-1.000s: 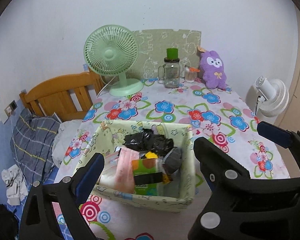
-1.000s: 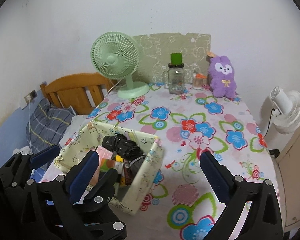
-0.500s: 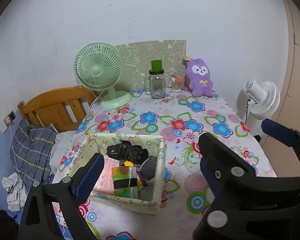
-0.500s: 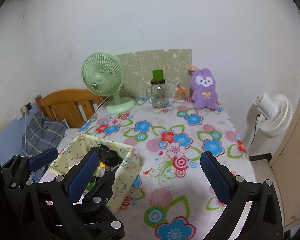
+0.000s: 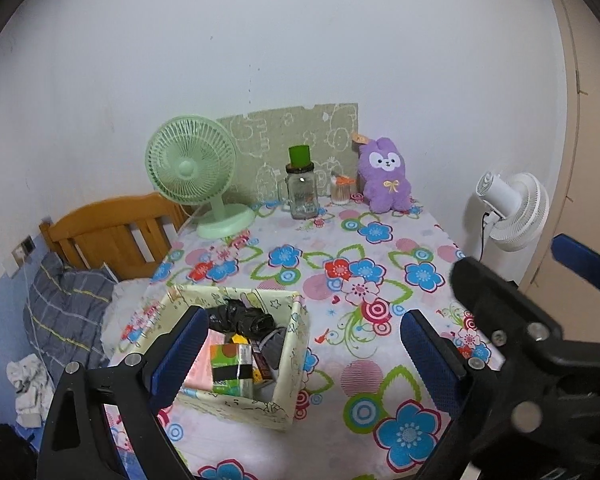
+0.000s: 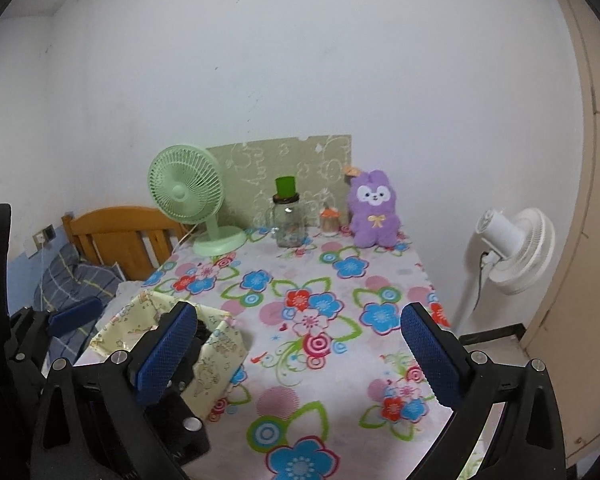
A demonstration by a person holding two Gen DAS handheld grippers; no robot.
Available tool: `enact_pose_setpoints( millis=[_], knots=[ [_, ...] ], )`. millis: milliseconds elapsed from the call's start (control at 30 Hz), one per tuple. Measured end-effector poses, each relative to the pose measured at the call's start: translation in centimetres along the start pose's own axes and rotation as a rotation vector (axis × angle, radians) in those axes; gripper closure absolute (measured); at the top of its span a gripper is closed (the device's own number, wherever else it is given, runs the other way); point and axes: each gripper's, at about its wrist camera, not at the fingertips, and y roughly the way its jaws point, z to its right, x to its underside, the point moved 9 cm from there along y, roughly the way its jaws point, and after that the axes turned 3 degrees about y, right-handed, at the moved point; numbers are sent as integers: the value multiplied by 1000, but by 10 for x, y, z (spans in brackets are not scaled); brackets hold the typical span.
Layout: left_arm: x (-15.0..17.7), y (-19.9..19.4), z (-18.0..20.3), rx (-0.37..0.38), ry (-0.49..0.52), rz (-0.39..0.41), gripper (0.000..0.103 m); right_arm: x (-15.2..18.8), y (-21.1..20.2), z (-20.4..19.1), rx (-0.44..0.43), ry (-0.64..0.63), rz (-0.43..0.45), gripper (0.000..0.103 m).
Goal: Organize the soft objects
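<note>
Left wrist — plush rabbit [image 5: 385, 183] upright, facing camera

Fuzzy purple plush rabbit [image 5: 385, 179], glossy glass jar [image 5: 301, 196], matt printed cloth tablecloth [image 5: 340, 256].

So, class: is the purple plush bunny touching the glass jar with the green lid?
Apart. The left wrist view shows the purple plush bunny and the glass jar separated by a small cup and tablecloth.

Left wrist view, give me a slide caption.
Open left gripper above fabric storage box on floral table; purple plush at far edge.
</note>
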Motion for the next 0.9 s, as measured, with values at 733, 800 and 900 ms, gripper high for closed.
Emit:
enact_pose_setpoints(
  millis=[733,800,900],
  knots=[
    [-7,-31,-7,3,-34,73,0,-3,-31,32,88,69,44,0],
    [-7,-31,-10,0,-39,78,0,-3,-31,31,86,69,45,0],
    [-8,-33,-14,-6,-44,85,0,-3,-30,28,80,70,47,0]
  ],
)
